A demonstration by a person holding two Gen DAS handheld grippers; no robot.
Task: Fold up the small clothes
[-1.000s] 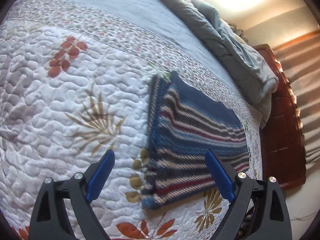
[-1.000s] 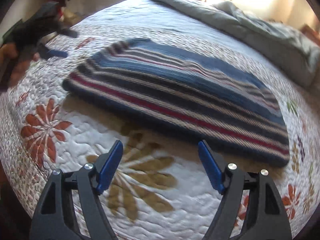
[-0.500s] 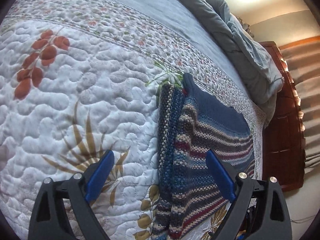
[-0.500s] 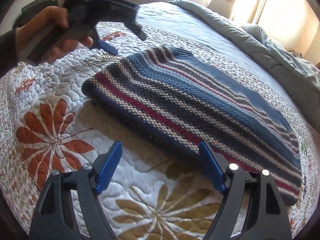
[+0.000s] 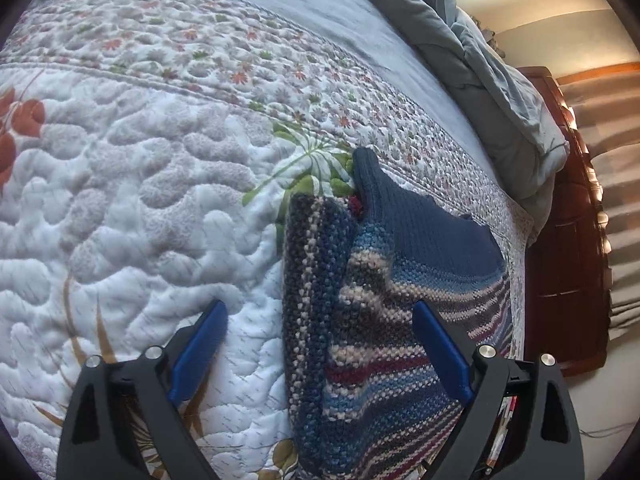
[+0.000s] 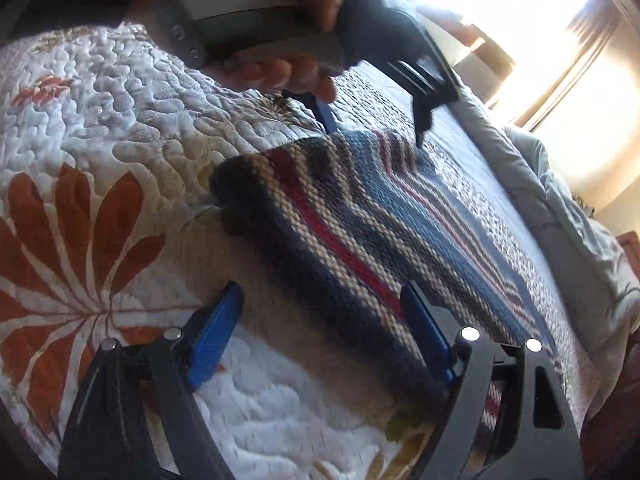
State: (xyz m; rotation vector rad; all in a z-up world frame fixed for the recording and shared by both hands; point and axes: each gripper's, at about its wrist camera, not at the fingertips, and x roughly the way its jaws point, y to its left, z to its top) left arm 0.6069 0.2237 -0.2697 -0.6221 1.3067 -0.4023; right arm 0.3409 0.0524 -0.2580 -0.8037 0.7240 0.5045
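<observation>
A striped knit garment (image 5: pixel 384 320) in blue, cream and red lies folded flat on the quilted bed. My left gripper (image 5: pixel 320 344) is open and empty, low over the garment's left edge, one finger over the quilt and the other over the knit. My right gripper (image 6: pixel 320 328) is open and empty, straddling the garment's (image 6: pixel 360 216) near dark edge close to its left corner. The left gripper (image 6: pixel 372 120) also shows in the right wrist view, held in a hand over the garment's far corner.
The white floral quilt (image 5: pixel 140 208) covers the bed. A grey duvet (image 5: pixel 480 60) is bunched along the far side. A dark wooden footboard (image 5: pixel 568 240) stands at the right, with bright window light behind (image 6: pixel 580 72).
Both grippers have moved in close and low to the garment's left end. The left one went from beside the garment to over its edge. Both stayed open.
</observation>
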